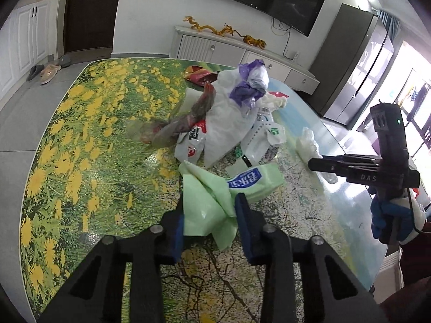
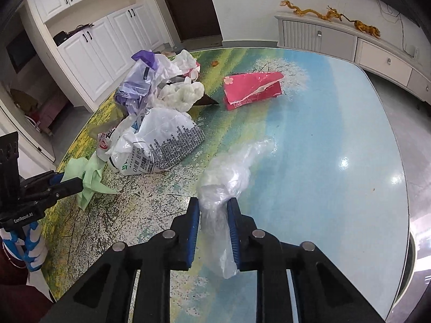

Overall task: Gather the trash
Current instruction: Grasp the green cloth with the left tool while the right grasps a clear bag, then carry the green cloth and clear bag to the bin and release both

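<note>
Green wrapper (image 1: 212, 204) sits between my left gripper (image 1: 208, 215) pads on the table (image 1: 80, 134), looks pinched. Right gripper (image 2: 213, 215) is clamped on the clear plastic bag (image 2: 229, 172). Tip: lift both slowly so the flimsy stuff doesn't slip out

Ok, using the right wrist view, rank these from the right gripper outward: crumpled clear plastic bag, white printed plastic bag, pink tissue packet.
1. Crumpled clear plastic bag: between the right gripper fingers.
2. White printed plastic bag: ahead, left.
3. Pink tissue packet: farthest, ahead, slightly right.
</note>
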Demonstrator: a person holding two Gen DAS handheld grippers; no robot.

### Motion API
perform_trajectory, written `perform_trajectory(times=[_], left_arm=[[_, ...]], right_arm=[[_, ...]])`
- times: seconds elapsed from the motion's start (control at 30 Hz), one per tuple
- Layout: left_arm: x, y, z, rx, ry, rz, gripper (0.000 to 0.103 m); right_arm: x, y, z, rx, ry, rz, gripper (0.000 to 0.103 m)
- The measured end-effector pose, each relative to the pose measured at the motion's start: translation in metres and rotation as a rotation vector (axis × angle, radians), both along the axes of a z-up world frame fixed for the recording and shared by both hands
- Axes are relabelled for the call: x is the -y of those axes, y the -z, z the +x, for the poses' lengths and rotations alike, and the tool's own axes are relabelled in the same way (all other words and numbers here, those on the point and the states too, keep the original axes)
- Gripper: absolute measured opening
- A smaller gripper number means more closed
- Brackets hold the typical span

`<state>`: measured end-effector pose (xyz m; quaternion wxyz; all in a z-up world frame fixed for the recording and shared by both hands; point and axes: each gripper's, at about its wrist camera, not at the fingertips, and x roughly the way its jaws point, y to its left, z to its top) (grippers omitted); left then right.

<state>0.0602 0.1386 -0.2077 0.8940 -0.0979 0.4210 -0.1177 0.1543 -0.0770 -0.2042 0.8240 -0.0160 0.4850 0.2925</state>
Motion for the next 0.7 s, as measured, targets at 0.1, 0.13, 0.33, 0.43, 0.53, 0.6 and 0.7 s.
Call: perform_trajectory(times=[0.1, 0.13, 0.33, 0.43, 0.53, 0.6, 0.7], left_arm=[[0.006, -0.006, -0.007, 0.011, 0.001, -0.006, 0.011], [0.008, -0.008, -0.010, 0.021, -0.002, 0.000, 0.011], [0.018, -0.026, -0.030, 0.070, -0.004, 0.026, 0.010], [0.030, -0.042, -0.038, 0.105, -0.002, 0.073, 0.010], [0.042, -0.056, -0.041, 0.131, -0.002, 0.125, 0.010], [0.049, -0.064, -0.042, 0.149, -0.001, 0.152, 0.010], [0.062, -0.074, -0.045, 0.170, 0.005, 0.177, 0.010]], right_arm=[[0.001, -0.002, -0.006, 0.006, 0.003, 0.015, 0.015], [0.002, -0.003, -0.008, 0.010, 0.005, 0.021, 0.014], [0.008, -0.012, -0.024, 0.034, 0.021, 0.052, 0.012], [0.015, -0.023, -0.035, 0.058, 0.031, 0.075, 0.012], [0.024, -0.036, -0.047, 0.092, 0.047, 0.096, 0.012], [0.030, -0.046, -0.051, 0.113, 0.058, 0.102, 0.012], [0.041, -0.057, -0.054, 0.138, 0.075, 0.112, 0.012]])
